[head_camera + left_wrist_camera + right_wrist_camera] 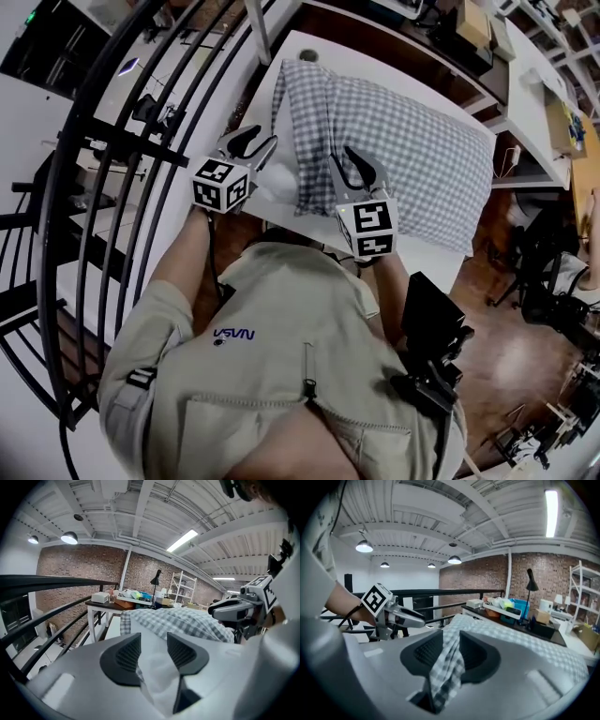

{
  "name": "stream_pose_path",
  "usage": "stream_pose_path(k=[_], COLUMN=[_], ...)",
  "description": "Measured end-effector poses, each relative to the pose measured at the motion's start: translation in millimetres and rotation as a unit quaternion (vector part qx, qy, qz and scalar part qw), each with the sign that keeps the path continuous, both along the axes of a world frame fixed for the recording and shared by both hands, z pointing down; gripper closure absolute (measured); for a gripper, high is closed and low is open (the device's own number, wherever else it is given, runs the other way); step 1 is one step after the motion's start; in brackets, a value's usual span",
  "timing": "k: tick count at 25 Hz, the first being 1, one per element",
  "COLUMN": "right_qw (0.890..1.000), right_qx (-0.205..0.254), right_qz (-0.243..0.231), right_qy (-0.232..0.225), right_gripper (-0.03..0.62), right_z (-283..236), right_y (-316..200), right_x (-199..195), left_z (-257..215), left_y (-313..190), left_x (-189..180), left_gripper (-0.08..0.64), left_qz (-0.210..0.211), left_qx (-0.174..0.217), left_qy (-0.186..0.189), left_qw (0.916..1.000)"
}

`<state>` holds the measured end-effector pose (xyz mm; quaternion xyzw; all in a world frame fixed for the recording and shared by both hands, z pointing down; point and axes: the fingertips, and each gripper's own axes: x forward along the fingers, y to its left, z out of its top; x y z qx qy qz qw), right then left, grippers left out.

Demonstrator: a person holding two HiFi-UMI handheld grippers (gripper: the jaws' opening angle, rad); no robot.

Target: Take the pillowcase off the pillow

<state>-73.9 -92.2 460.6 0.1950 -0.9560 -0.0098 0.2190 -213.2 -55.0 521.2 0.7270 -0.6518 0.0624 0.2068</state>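
Right under the camera is the person's beige shirt (281,375), and just past it both grippers are up at the near edge of the white table (305,45), where the pillow (277,180) lies mostly inside its checked pillowcase (412,159). The left gripper (153,643) has its jaws partway apart with a bare white corner of the pillow loose between them. The right gripper (450,638) is partway apart too, a fold of the pillowcase hanging between its jaws
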Motion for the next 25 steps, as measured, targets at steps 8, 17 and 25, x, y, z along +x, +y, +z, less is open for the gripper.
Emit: stream_pose_path(k=[8,17,25], right_qw=[0.99,0.958,0.949], right_qx=[0.025,0.061,0.112], right_qz=[0.045,0.079,0.147], right_qy=[0.133,0.269,0.254], right_gripper=[0.448,0.577,0.58], right_z=[22,56,2], right_y=[-51,-71,-141], right_x=[-74,-78,-17], left_z=[39,44,-6], left_y=[-55,-69,-41], left_x=[-6,14,1], left_gripper=[0.296,0.476,0.535], left_qz=[0.087,0.161,0.131], left_qx=[-0.043,-0.068,0.004], left_qy=[0.064,0.048,0.027], left_qw=[0.9932,0.9835,0.9911])
